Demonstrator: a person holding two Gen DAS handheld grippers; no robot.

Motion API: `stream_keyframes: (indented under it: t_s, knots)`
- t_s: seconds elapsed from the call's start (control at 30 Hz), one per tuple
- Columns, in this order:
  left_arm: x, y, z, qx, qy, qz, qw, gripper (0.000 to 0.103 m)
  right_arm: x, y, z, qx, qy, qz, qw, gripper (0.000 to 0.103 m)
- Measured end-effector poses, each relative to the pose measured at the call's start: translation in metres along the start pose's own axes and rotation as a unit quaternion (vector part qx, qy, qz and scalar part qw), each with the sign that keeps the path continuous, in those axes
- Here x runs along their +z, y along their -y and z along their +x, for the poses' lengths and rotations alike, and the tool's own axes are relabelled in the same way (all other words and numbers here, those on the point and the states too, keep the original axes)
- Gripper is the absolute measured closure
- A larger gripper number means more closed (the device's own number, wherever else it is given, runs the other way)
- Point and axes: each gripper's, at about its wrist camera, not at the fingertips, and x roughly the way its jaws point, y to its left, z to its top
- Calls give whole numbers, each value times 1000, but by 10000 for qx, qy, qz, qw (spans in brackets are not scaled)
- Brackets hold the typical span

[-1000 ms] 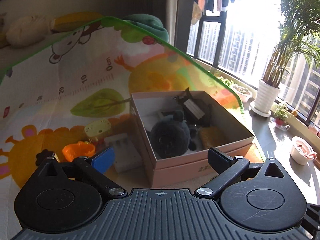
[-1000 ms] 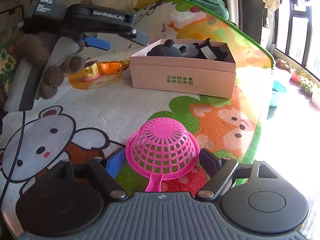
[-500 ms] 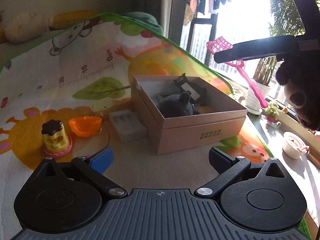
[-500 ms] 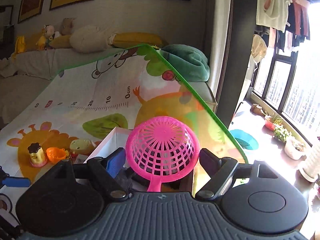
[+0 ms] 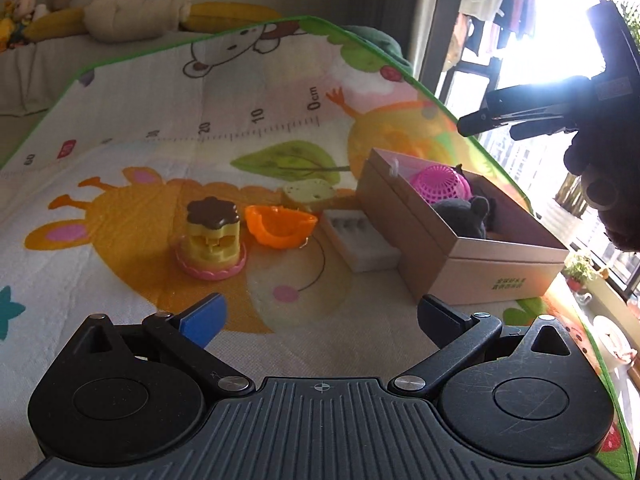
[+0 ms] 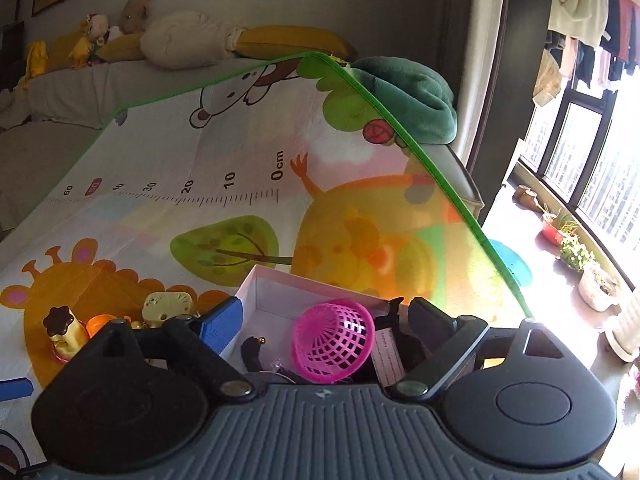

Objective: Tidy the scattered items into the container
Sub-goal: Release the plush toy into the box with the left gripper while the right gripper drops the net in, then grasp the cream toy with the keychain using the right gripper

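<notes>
A pink cardboard box (image 5: 472, 258) stands on the play mat. The pink plastic strainer (image 5: 440, 183) lies inside it beside a dark plush toy (image 5: 464, 212). My right gripper (image 6: 326, 320) is open above the box, with the strainer (image 6: 334, 344) loose below its fingers. It shows in the left wrist view (image 5: 500, 122) high over the box. My left gripper (image 5: 320, 316) is open and empty, low over the mat. A yellow pudding toy (image 5: 212, 236), an orange cup (image 5: 280, 226), a white tray (image 5: 360, 242) and a pale green toy (image 5: 308, 192) lie left of the box.
The mat's green edge (image 6: 420, 152) runs close behind the box. A sofa with plush toys (image 6: 180, 44) is at the back. Potted plants (image 6: 576, 252) stand by the window on the right.
My right gripper carried the pink strainer over the box and opened; the strainer now lies in the box. My left gripper pulled back and left, away from the box.
</notes>
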Motion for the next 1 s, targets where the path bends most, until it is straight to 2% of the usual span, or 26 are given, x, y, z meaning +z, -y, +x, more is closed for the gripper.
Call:
stream_keyframes:
  t_s: [0.03,0.07,0.13,0.17,0.23,0.27,0.33,0.47,0.53,0.57,0.6,0.7,0.8,0.9,1.0]
  knots:
    - [-1,-3,2,79,-22,-40,10000,0,4,-15,7,119,-142,-104,9998,16]
    - [-2,-5,3,130,-50,-86,9999,0,8,-30,14,202,-296,-236,9991,27]
    - [-3,-8,5,132,-112,-173,9997,0,15,-59,31,479,-670,-369,9959,41]
    - [-3,-8,5,112,-113,-188,9997,0,18,-70,40,642,-844,-315,9939,42]
    - [-4,-8,4,64,-79,-190,9998,0,25,-91,64,876,-1192,-165,9889,42]
    - [-4,-8,4,43,-74,-187,9998,0,27,-99,75,889,-1289,-147,9876,38]
    - [-5,-7,5,5,-83,-166,9998,0,30,-118,97,668,-1390,-250,9877,29]
    - [-5,-8,7,-75,-129,-214,9997,0,26,-144,134,166,-1627,-737,9838,23]
    - [-5,-12,8,-132,-177,-321,9992,0,21,-147,149,45,-1956,-750,9778,25]
    - [-5,-13,8,-150,-184,-359,9991,0,19,-145,150,96,-2029,-667,9769,36]
    - [-5,-14,8,-162,-182,-381,9990,0,18,-144,147,236,-2027,-573,9773,46]
    - [-5,-13,7,-184,-167,-367,9990,0,13,-141,124,721,-2081,-356,9748,48]
    - [-6,-11,4,-220,-151,-279,9993,0,2,-132,84,1274,-2186,-170,9673,48]
    - [-8,-4,1,-281,-98,-45,9995,0,-6,-111,20,1655,-1756,-109,9704,48]
    - [-11,6,-3,-298,-5,261,9992,0,-16,-79,-40,1822,-1276,77,9749,48]
